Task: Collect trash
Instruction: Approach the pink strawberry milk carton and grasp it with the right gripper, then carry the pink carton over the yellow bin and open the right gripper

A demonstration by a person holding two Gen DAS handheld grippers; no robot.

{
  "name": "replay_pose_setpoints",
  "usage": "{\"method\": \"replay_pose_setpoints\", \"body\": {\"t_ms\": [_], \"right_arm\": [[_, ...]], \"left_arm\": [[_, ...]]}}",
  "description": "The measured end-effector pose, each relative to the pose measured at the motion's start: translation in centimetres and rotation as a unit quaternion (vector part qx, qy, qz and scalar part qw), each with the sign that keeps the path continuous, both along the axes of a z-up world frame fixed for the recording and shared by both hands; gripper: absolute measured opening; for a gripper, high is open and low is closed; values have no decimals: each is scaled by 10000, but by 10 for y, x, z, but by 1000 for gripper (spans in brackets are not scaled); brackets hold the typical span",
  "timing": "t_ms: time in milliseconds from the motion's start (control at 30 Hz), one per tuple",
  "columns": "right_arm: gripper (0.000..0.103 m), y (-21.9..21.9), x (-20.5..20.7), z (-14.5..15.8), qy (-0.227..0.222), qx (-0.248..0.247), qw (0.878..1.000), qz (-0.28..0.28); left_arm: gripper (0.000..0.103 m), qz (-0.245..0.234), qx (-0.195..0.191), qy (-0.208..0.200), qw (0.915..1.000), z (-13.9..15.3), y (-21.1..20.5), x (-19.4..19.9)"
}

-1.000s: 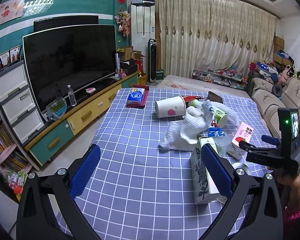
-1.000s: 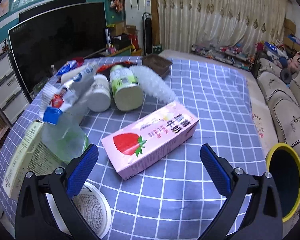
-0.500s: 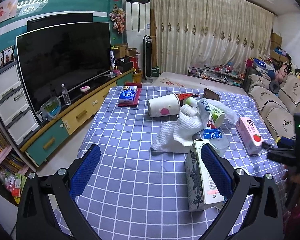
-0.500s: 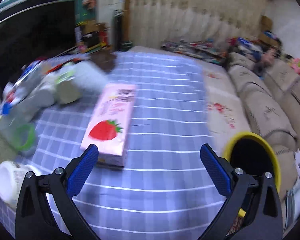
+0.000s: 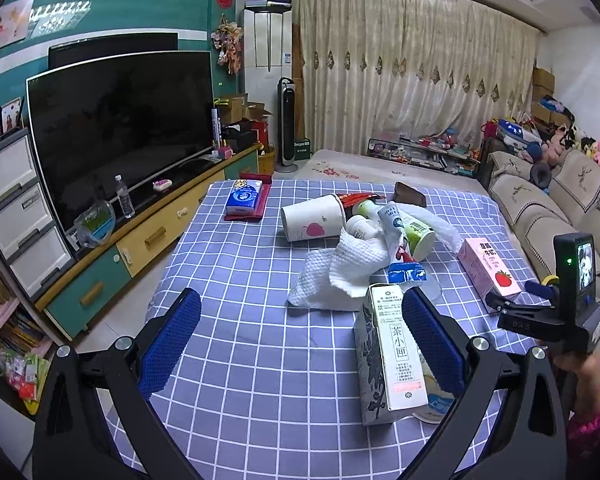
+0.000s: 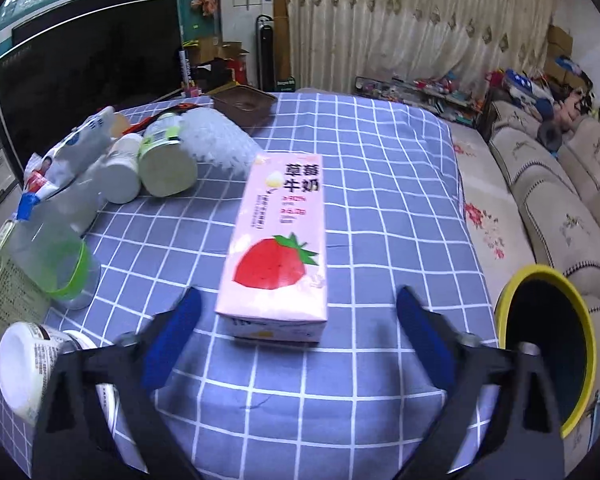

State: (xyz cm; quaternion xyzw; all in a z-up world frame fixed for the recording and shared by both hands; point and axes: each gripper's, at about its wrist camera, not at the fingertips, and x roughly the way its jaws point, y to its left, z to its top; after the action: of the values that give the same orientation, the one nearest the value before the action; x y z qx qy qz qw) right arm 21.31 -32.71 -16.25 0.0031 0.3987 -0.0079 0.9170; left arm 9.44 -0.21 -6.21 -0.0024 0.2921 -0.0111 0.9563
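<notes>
A pink strawberry milk carton (image 6: 278, 240) lies flat on the blue checked tablecloth (image 6: 380, 160), straight ahead of my open, empty right gripper (image 6: 296, 320), its near end between the fingertips. It also shows in the left wrist view (image 5: 488, 266). A yellow-rimmed bin (image 6: 548, 344) stands off the table's right edge. My left gripper (image 5: 300, 332) is open and empty above the table, beside a white-and-grey tea carton (image 5: 392, 356). A trash pile lies further back: white paper towel (image 5: 348, 268), paper cup (image 5: 314, 222), bottles (image 6: 166, 160).
A tissue pack on a red tray (image 5: 246, 198) and a brown box (image 6: 244, 102) lie at the far end. A white jar (image 6: 28, 364) and a clear cup (image 6: 56, 260) lie at the right view's left. A sofa (image 6: 560, 208) runs along the right, a TV (image 5: 116, 128) on the left.
My right gripper has swung right, then lined up with the pink carton lengthwise and come closer. The left gripper has drawn back a little. Nothing was grasped.
</notes>
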Motion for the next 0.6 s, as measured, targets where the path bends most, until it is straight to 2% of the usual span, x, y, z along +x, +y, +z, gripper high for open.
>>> {"method": "replay_pose_setpoints", "body": {"t_ms": [67,233,300,333,433,600], "right_arm": [[68,0,-1,-2,55,54,10000,4],[67,3,-9,-4,0,88,10000,-9],[58,0,-12,-2,-53,42,10000,-53],[49,-2,-15,-1,-41,89,9999,-52],[48,-11,-23,7,-191,374,9991,-66],[47,-27,-49,50,-702,582,9958,-74]], "left_arm": [[99,-13,-22,32,10000,-2,0,1],[99,-29,-16,58,10000,-4,0,2],[99,-33,-27,54,10000,-4,0,2],[99,-33,-20,51,10000,-4,-1,2],[99,-22,-33,49,10000,-4,-1,2],[99,-48,-28,33,10000,-4,-2,2]]}}
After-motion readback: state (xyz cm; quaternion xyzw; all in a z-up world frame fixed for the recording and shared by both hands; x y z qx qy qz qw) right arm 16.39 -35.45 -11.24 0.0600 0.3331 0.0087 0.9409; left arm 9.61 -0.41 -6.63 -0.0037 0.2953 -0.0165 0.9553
